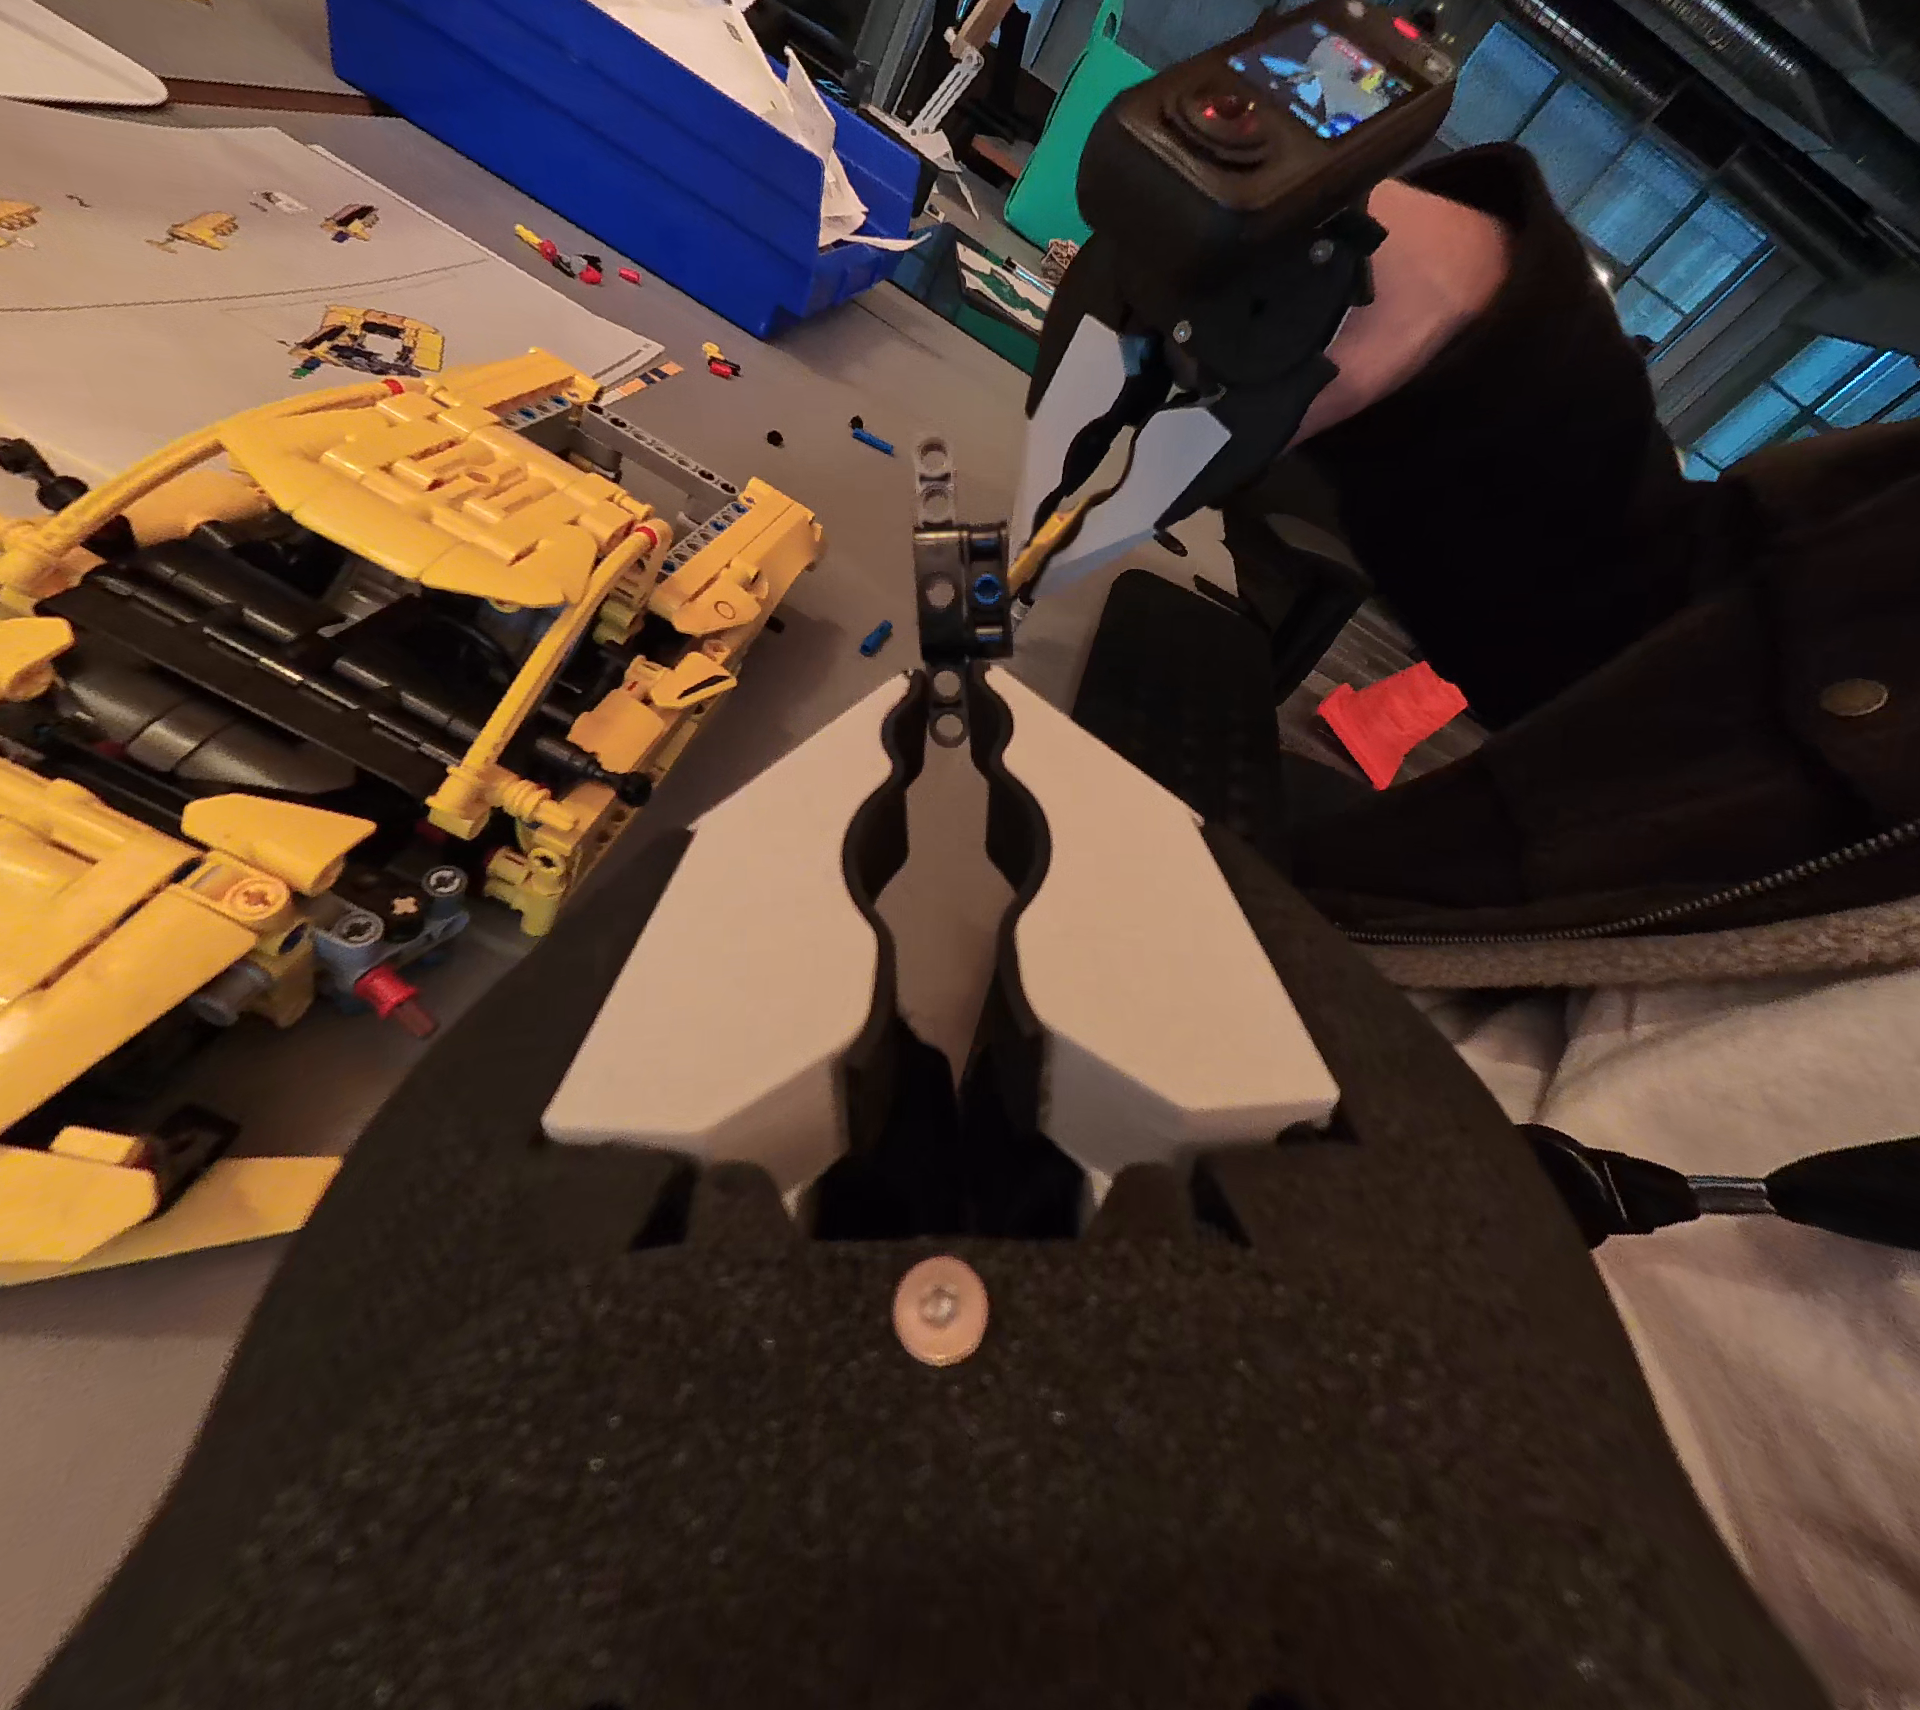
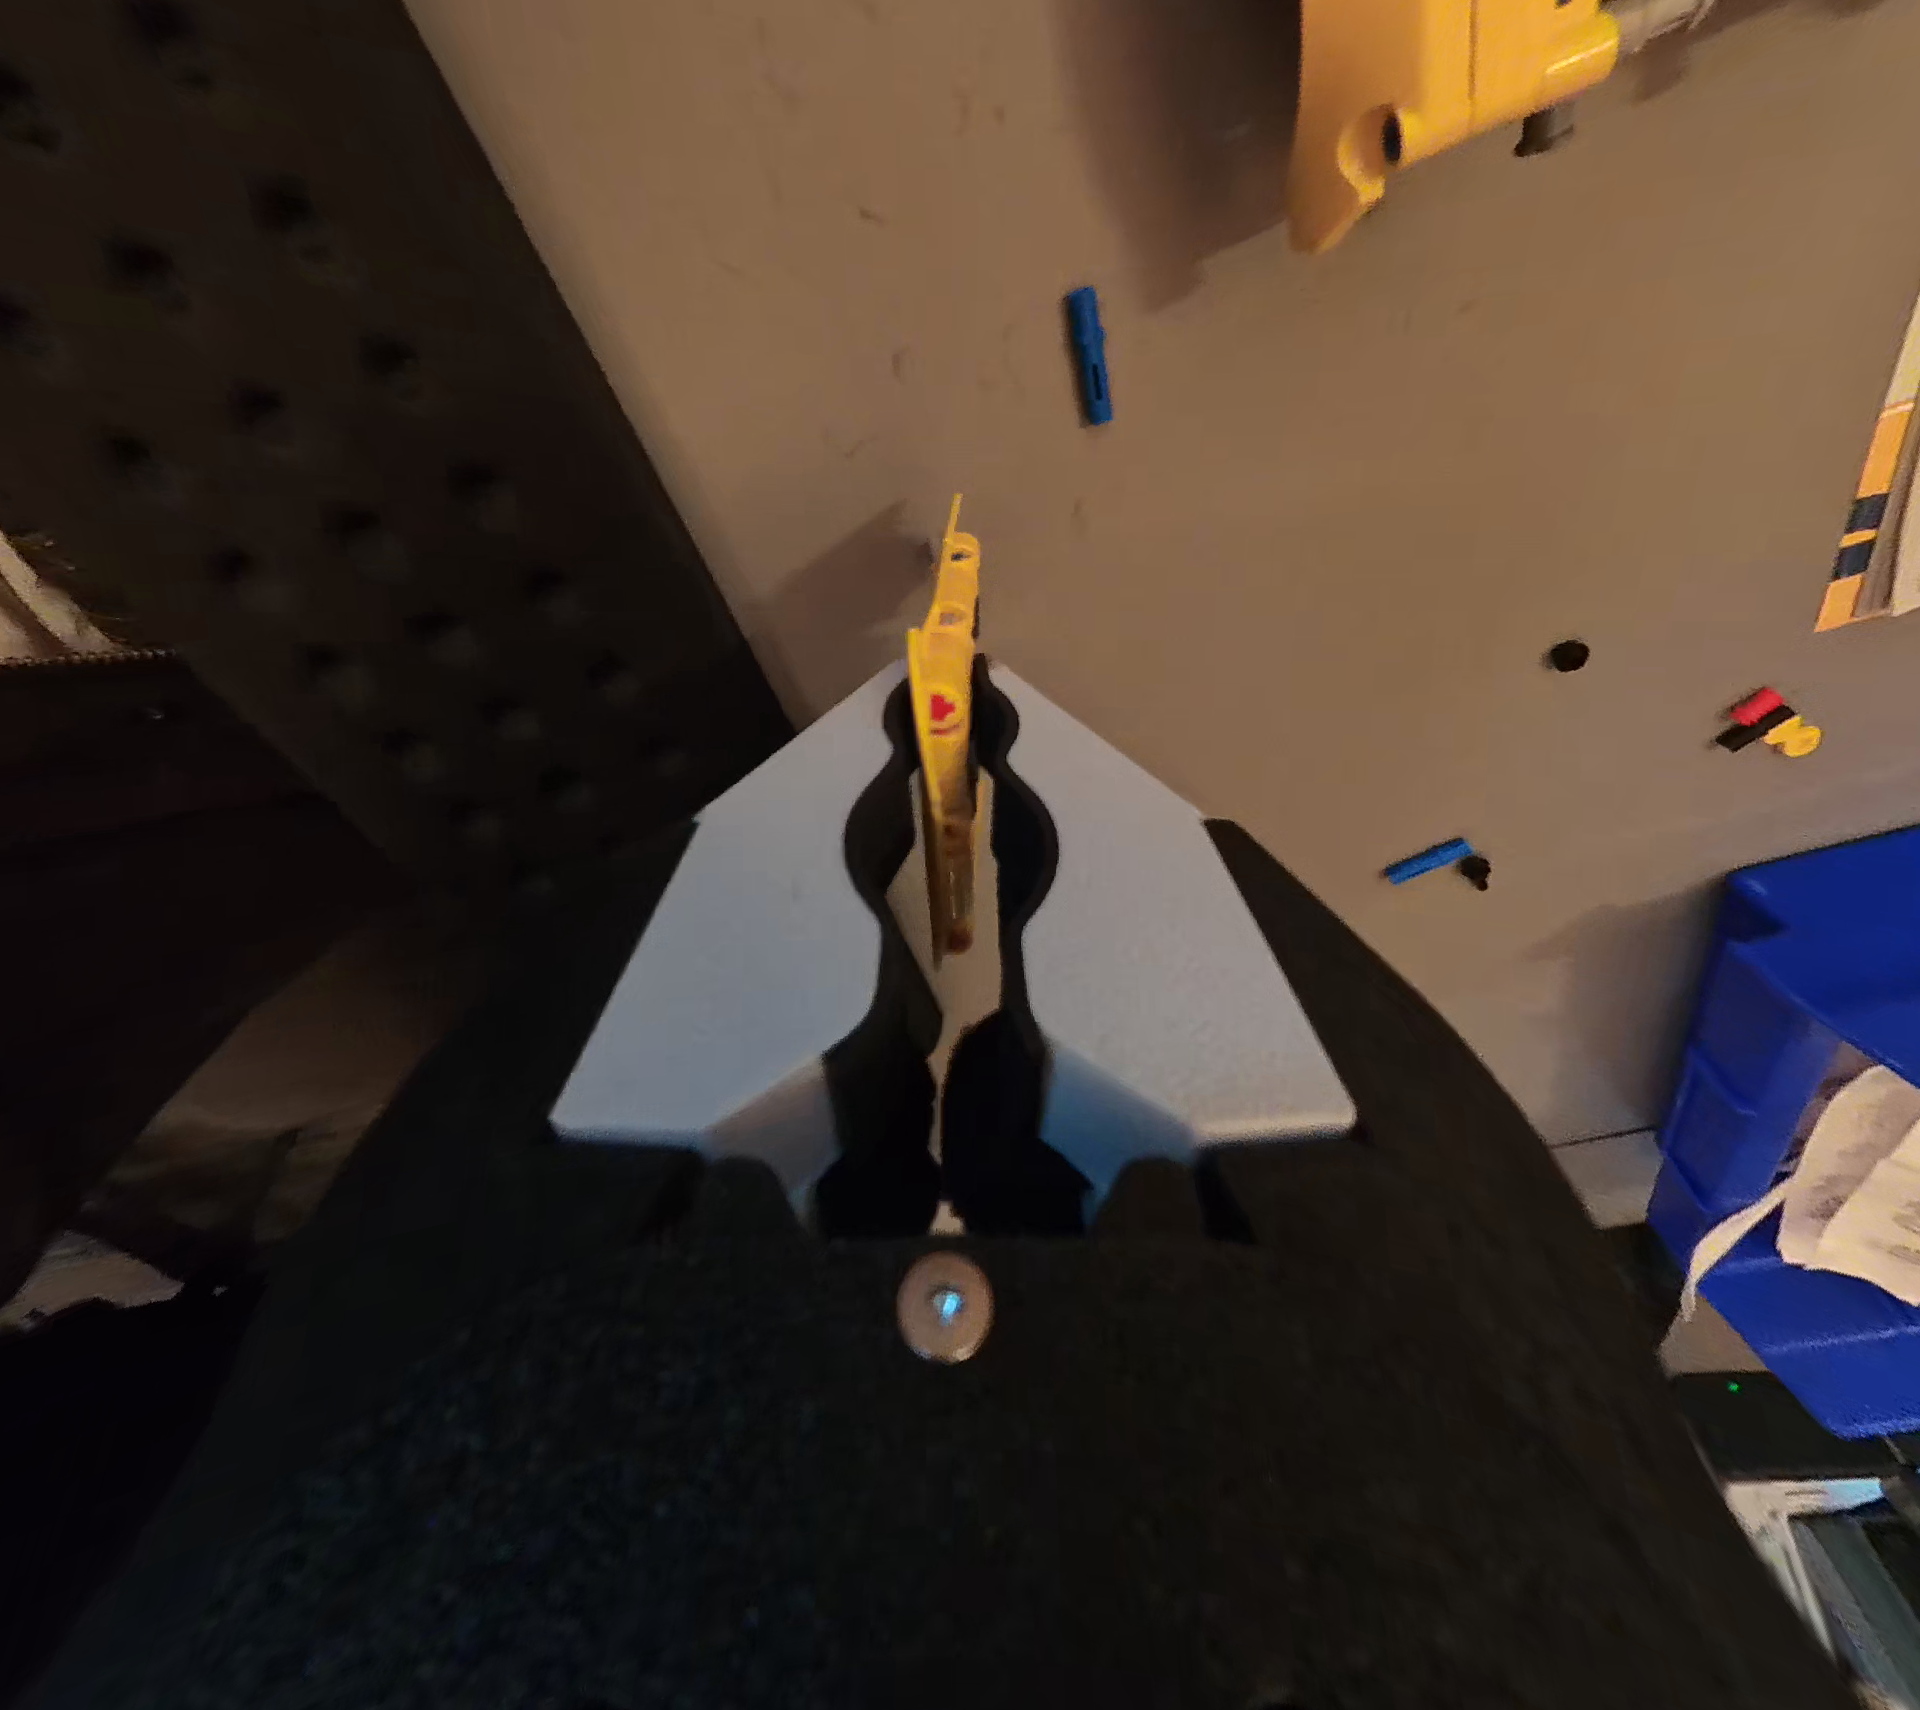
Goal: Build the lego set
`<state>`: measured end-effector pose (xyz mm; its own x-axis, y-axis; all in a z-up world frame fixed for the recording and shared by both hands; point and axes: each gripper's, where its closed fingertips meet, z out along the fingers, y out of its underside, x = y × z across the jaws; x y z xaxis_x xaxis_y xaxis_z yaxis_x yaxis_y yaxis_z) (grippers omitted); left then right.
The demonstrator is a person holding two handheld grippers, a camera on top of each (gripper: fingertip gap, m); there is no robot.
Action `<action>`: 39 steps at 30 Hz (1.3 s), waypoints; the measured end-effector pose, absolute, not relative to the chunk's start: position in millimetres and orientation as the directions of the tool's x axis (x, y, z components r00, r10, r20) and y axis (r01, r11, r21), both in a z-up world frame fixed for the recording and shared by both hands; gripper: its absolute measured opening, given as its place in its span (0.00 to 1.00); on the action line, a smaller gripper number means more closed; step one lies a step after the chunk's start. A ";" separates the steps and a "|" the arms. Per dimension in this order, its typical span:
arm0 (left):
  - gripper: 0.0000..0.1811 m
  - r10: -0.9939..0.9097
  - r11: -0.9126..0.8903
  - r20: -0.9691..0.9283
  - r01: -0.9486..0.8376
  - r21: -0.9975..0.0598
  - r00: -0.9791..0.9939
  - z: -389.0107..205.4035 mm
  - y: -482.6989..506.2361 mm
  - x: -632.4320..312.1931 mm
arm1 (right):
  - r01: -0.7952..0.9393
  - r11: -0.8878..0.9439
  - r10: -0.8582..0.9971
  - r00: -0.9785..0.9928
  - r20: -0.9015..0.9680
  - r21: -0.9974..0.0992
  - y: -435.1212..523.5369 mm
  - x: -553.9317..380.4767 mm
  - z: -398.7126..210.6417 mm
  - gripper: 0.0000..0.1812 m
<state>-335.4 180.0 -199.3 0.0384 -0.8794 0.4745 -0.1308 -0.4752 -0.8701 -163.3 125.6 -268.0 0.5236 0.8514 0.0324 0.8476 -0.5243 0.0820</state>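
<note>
- Lego beam (image 1: pixel 948 621), grey with black connectors, stands upright in the left gripper (image 1: pixel 948 692); jaws clamped on its lower end
- right gripper (image 2: pixel 948 704) pinches a yellow piece (image 2: pixel 943 725); its tip nears the beam
- yellow car (image 1: pixel 343 621) sits left on the table (image 1: pixel 831 372); blue bin (image 1: pixel 582 71) behind

No legible writing anywhere.

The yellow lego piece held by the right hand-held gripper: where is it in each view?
Left wrist view: yellow lego piece right of centre, in the far gripper's tips.
Right wrist view: centre, clamped between the fingers.
Shared landmark: blue bin.
</note>
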 end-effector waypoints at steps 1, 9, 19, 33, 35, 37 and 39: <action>0.04 -0.879 -0.476 0.475 -0.133 -0.869 0.039 -199.9 180.0 -335.2 | 0.854 -0.518 0.855 0.517 0.036 0.056 128.1 -163.8 -268.1 0.04; 0.04 -0.819 -0.571 0.571 -0.011 -0.821 -0.061 -179.1 184.9 -343.6 | 0.402 -0.531 0.815 0.483 -0.320 -0.745 172.2 -258.6 -179.4 0.04; 0.04 -0.705 -0.707 0.681 0.118 -0.697 -0.198 -160.6 197.4 -358.2 | -0.263 -0.674 0.661 0.204 -0.722 -0.690 198.0 -313.9 -169.1 0.04; 0.04 -0.730 -0.679 0.662 0.067 -0.731 -0.167 -170.8 194.0 -346.4 | -0.307 -0.631 0.671 0.247 -0.699 -0.713 198.1 -311.3 -171.2 0.03; 0.04 -0.739 -0.669 0.656 0.052 -0.741 -0.156 -173.7 193.5 -345.2 | -0.314 -0.630 0.667 0.250 -0.702 -0.710 198.6 -309.6 -172.0 0.04; 0.03 -0.736 -0.670 0.659 0.033 -0.741 -0.157 -176.1 192.5 -344.7 | -0.331 -0.624 0.666 0.248 -0.703 -0.708 199.3 -307.2 -170.8 0.04; 0.04 -0.733 -0.673 0.664 0.020 -0.739 -0.150 -179.0 192.4 -343.9 | -0.312 -0.615 0.670 0.279 -0.688 -0.724 199.6 -306.8 -173.9 0.04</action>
